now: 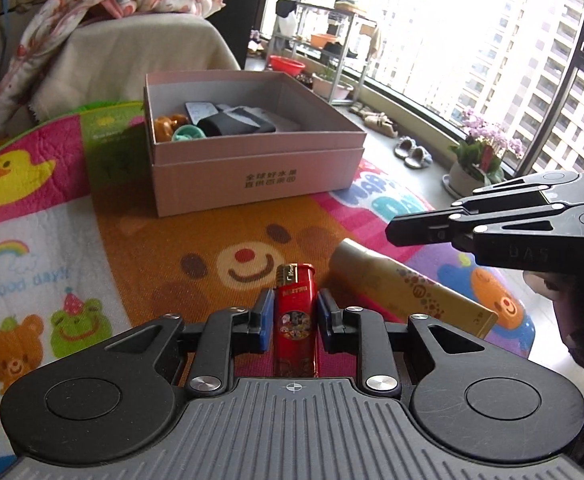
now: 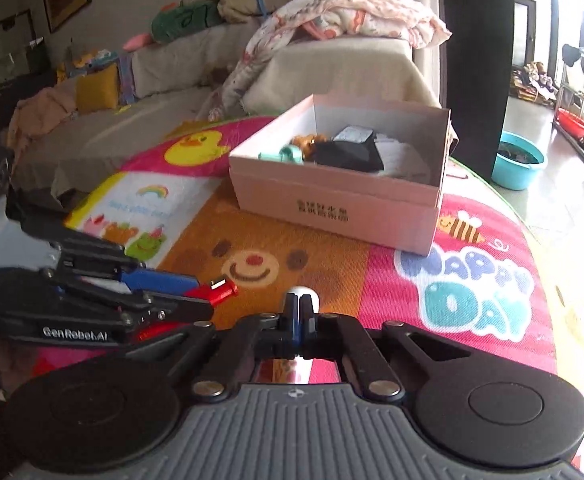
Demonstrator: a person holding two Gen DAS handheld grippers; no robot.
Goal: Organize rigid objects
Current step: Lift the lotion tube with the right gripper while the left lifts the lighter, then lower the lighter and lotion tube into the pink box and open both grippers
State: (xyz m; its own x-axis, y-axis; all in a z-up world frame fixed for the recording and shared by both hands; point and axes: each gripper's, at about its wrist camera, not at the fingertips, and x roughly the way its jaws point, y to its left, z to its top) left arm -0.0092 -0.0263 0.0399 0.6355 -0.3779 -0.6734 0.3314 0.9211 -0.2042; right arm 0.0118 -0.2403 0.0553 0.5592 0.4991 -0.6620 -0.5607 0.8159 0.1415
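Covering the near surface, one bright cartoon-printed play mat is lying under everything. Sitting at its far side is one open pink cardboard box, already holding several small items, including a black block, a brown figure and a teal piece; an exact count is not possible. Lying near and to the right of the left claw is one gold tube, not yet boxed. The left gripper is clamping one red plastic lighter between its blue pads, well short of the box. The right gripper is pressed together with nothing visibly between its pads, pointing over the tube's white cap. Two objects are still waiting outside, so sorting appears partly done.
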